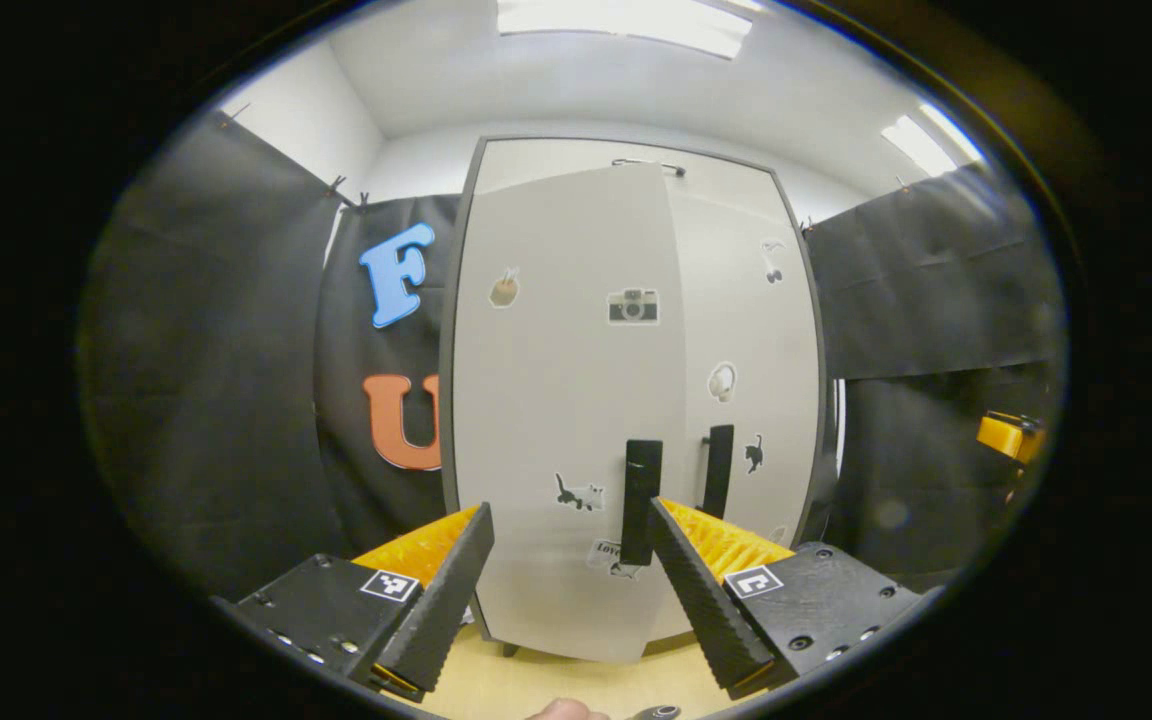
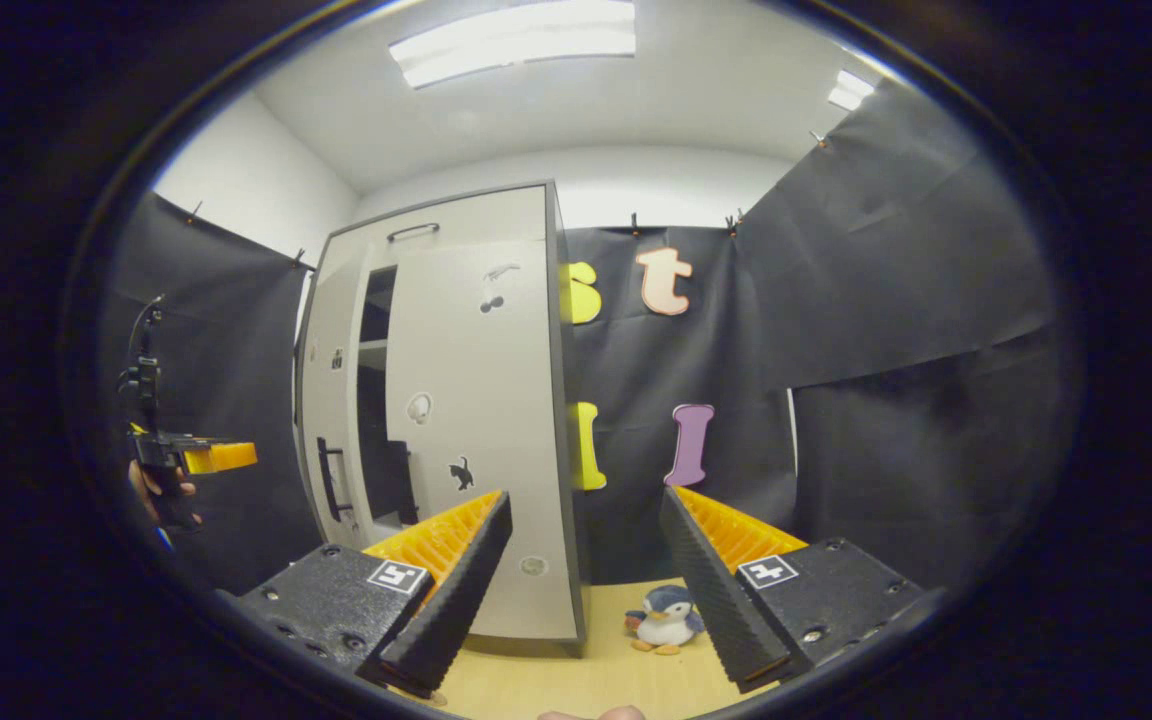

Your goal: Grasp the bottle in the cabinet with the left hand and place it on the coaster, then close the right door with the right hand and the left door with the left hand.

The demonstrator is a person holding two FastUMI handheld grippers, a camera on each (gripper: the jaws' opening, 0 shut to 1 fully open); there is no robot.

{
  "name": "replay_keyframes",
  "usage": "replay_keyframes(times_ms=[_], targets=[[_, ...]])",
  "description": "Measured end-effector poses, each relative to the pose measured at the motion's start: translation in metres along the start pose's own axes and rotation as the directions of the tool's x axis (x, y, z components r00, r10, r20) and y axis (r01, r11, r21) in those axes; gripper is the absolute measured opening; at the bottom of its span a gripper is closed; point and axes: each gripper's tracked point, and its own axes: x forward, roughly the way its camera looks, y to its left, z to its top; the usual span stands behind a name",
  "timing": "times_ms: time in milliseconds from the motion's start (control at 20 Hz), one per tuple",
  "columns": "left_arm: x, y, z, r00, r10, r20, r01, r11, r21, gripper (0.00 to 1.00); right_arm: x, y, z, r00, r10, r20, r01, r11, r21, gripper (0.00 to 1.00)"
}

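Before left door's (image 1: 556, 400) edge, spread left gripper (image 1: 566, 590)

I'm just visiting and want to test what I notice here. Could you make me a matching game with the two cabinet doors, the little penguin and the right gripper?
Things:
1. left door
2. right door
3. toy penguin
4. right gripper

States or places:
a. stands on the tabletop beside the cabinet
b. open, nothing between its fingers
c. ajar, with a dark gap showing next to it
d. closed against the cabinet

Pairs: 1-c, 2-d, 3-a, 4-b
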Motion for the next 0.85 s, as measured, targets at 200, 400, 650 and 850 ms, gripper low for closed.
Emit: replay_keyframes(times_ms=[200,400,650,850], targets=[[-0.019,0.002,0.017,0.999,0.036,0.037,-0.037,0.999,0.033,1.0,0.006,0.007,0.012,1.0,0.003,0.03,-0.002,1.0,-0.025,0.94],[-0.033,-0.003,0.023,0.997,0.049,0.065,-0.052,0.997,0.057,1.0,0.013,0.026,0.011,0.999,0.037,0.034,-0.036,0.999,-0.035,0.94],[-0.047,0.003,0.02,0.993,0.089,0.074,-0.095,0.991,0.09,0.99,0.022,0.046,0.007,0.996,0.086,0.031,-0.085,0.996,-0.041,0.98],[-0.06,0.006,0.015,0.991,0.108,0.082,-0.117,0.986,0.12,0.98,0.03,0.067,0.005,0.991,0.132,0.031,-0.13,0.991,-0.038,0.98]])
